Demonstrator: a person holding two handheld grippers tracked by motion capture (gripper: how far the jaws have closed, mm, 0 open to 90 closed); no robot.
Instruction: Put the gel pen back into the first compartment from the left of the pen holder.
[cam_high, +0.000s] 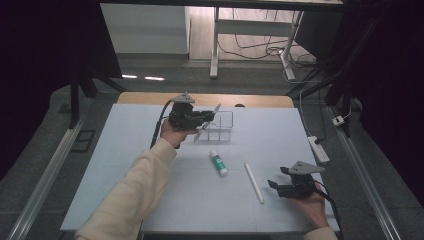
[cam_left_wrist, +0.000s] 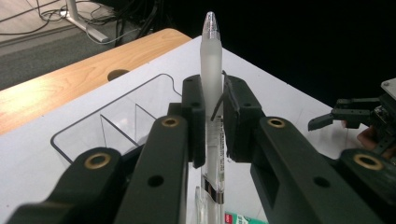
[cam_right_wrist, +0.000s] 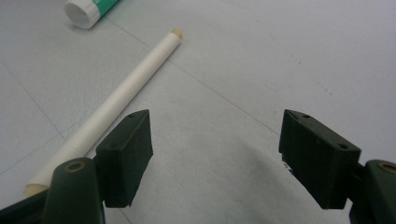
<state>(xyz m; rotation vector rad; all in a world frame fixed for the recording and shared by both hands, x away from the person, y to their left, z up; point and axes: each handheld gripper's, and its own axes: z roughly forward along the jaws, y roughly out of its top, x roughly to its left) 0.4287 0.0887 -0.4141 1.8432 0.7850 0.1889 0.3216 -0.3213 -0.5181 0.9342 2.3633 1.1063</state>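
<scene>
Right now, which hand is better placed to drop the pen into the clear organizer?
Left. Its tool is shut on the pen, right beside the clear organizer. The right tool is open and empty, low beside the white stick.

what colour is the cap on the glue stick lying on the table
White, on a green and white glue stick; the right gripper view shows the cap best.

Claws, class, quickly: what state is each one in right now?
Left claw: closed on the pen.
Right claw: open, holding nothing.
</scene>
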